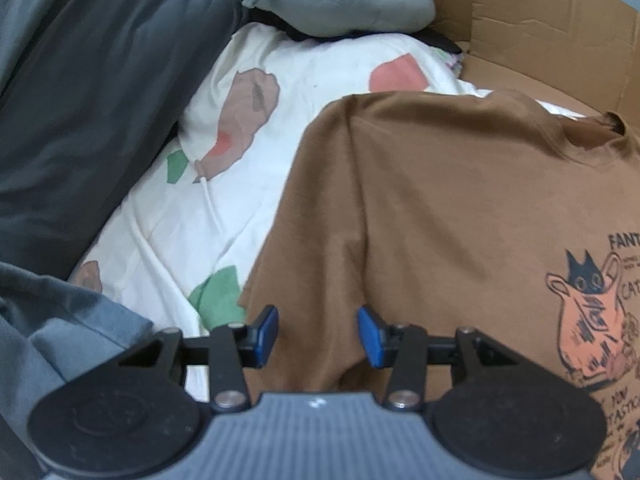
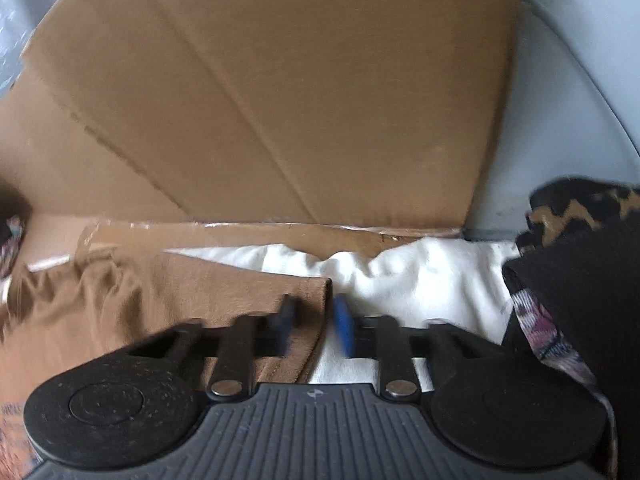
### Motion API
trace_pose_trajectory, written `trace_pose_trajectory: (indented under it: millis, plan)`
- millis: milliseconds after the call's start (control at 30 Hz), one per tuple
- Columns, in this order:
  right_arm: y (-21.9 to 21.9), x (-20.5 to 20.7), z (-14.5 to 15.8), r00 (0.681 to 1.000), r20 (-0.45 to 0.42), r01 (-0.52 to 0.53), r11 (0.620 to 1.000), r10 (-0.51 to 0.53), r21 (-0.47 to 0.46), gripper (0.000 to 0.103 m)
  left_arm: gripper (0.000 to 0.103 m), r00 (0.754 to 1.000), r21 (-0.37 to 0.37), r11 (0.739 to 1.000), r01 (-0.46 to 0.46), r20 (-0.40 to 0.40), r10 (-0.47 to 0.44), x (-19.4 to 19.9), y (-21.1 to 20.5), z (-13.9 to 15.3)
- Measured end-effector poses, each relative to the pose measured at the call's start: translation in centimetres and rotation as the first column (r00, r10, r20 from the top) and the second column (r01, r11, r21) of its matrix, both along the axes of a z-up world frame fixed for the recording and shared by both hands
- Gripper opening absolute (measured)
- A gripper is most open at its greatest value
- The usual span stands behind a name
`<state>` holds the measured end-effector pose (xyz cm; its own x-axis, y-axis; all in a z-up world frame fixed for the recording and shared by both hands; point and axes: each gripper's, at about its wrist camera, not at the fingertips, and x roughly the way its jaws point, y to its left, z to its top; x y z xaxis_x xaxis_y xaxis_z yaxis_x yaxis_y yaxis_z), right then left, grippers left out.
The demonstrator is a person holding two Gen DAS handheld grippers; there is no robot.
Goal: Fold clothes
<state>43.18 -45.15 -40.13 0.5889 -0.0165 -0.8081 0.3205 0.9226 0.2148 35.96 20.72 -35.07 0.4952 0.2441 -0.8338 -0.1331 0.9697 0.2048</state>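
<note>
Nearest in the left wrist view, the left claw (image 1: 318, 336) hangs with its blue pads apart over the lower side of the brown T-shirt (image 1: 440, 208); cloth lies beneath the gap, but the pads do not press on it, so this claw holds nothing. In the right wrist view the right claw (image 2: 314, 326) has its pads drawn close on the hemmed edge of the brown T-shirt (image 2: 160, 292), a fold of the cloth pinched between them; the picture is blurred there, yet the edge clearly runs into the gap.

The shirt lies spread, print side up, on a white sheet (image 1: 208, 216) with green and pink patches, its cat print (image 1: 592, 320) toward the right of the left view and its neckline further off. The cloth looks thin, soft and light; my guess is it will sag and wrinkle the moment one corner is lifted, and will drag rather than slide on the sheet. A hem or a shoulder seam gives the firmest hold, since the doubled cloth there is less likely to slip from the pads; the left claw would do well to close on the near side edge below it.

Further out, a dark grey garment (image 1: 100, 100) lies along the left, a pale blue one (image 1: 340, 4) beyond it. A cardboard sheet (image 2: 280, 92) stands behind the bed, and a black patterned garment (image 2: 580, 272) lies to the right
</note>
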Motion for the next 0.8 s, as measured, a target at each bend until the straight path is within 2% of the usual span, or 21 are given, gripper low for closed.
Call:
trace_pose_trajectory:
  millis: [33,67,333,500,633,733,800]
  plan:
    - [0.0,0.0,0.3,1.0,0.006,-0.009,1.0,0.009,-0.009,0.002,0.047,1.0,-0.006,1.0,-0.016,-0.003,0.016,0.2,0.4,-0.1]
    - [0.0,0.0,0.6,1.0,0.013,-0.017,1.0,0.018,-0.017,0.001,0.047,1.0,-0.013,0.999,-0.031,-0.005,0.03,0.4,0.7,-0.1]
    - [-0.6,1.0,3.3,0.997,0.068,-0.029,0.996,0.034,-0.086,0.0,0.048,0.999,-0.019,0.999,-0.041,-0.024,0.04,2.0,2.1,-0.6]
    - [-1.1,2.4,2.6,0.999,0.048,0.018,0.992,-0.012,-0.124,0.0,0.048,0.999,-0.018,1.0,-0.023,-0.026,0.022,3.4,2.6,-1.1]
    - [-1.1,3.1,1.6,1.0,0.017,0.028,0.987,-0.025,-0.158,0.0,0.048,0.998,-0.041,0.998,-0.046,-0.033,0.045,4.5,3.2,-0.9]
    - [-1.6,3.5,1.2,0.999,0.01,0.035,0.99,-0.034,-0.138,0.001,0.048,0.999,-0.028,0.999,-0.025,-0.041,0.024,4.9,3.0,-0.4]
    - [-2.4,2.7,1.6,0.995,0.029,0.102,0.991,-0.1,-0.084,0.003,0.048,0.999,-0.035,0.999,-0.016,-0.044,0.014,5.2,3.0,-0.1]
